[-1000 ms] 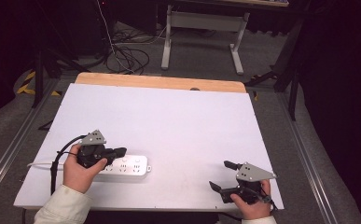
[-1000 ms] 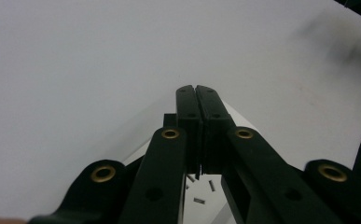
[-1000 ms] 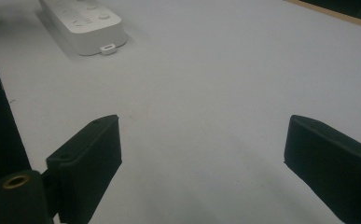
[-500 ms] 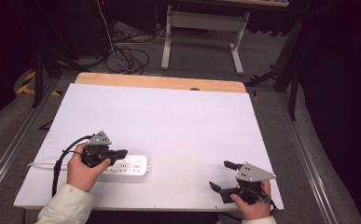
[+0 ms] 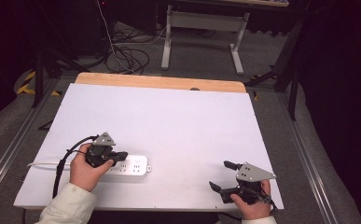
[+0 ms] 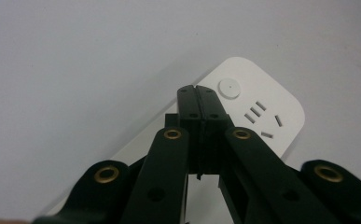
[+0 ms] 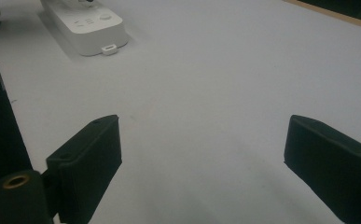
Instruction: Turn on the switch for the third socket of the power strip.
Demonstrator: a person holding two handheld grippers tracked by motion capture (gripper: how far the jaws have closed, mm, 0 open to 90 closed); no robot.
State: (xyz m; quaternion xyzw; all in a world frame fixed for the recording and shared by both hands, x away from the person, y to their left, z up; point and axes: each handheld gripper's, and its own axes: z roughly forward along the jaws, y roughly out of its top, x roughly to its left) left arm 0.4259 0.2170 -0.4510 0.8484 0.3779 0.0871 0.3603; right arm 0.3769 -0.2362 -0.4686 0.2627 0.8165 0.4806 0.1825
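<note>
The left tongs (image 6: pixel 200 100) are pressing together, jaws fully closed with nothing between them, their tips hovering over or touching the white power strip (image 5: pixel 130 165) beside its round button (image 6: pixel 229 87); contact is hard to judge. The strip is lying on the white bench (image 5: pixel 169 121), near-left. The right tongs (image 7: pixel 201 163) are standing wide open and empty at the near-right. Judging by this, the button press is under way, not confirmed. The strip's cord (image 5: pixel 43 164) is running off left, partly hidden by the hand.
</note>
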